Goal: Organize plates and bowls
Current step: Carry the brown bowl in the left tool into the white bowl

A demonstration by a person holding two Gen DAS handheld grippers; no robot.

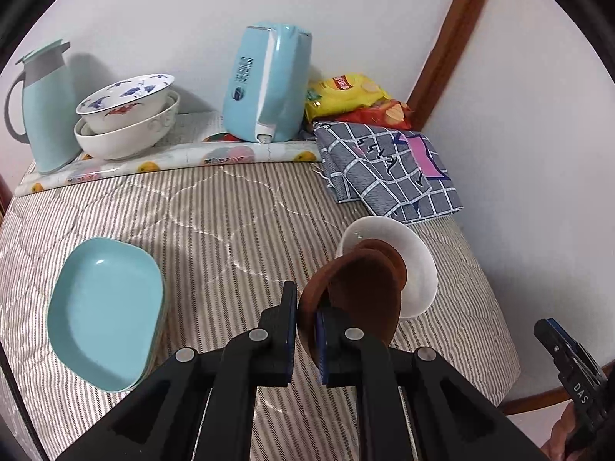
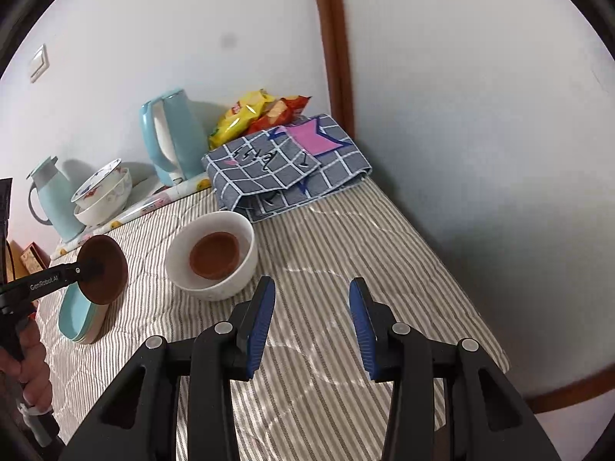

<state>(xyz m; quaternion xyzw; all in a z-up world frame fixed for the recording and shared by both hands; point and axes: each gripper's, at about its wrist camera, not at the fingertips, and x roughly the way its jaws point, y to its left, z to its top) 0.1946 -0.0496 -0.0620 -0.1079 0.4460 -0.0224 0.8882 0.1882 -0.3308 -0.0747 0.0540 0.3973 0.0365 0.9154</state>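
My left gripper [image 1: 306, 307] is shut on the rim of a small brown dish [image 1: 357, 299] and holds it tilted above the striped cloth. In the right wrist view the same brown dish [image 2: 103, 274] hangs left of a white bowl [image 2: 246, 238]. A second brown dish [image 2: 214, 255] lies inside that white bowl [image 1: 384, 230]. My right gripper [image 2: 312, 307] is open over bare cloth in front of the bowl, with nothing between its fingers. Stacked teal plates [image 1: 105, 315] lie at the left. Two nested bowls [image 1: 127, 115], the upper one painted, stand at the back.
At the back stand a teal flask [image 1: 46, 103] and a teal kettle [image 1: 269, 80], with snack bags [image 1: 353, 96] beside them. A folded checked cloth [image 1: 388, 173] lies against the right wall. A wooden post [image 2: 334, 38] runs up that wall. The table edge [image 2: 496, 349] is close on the right.
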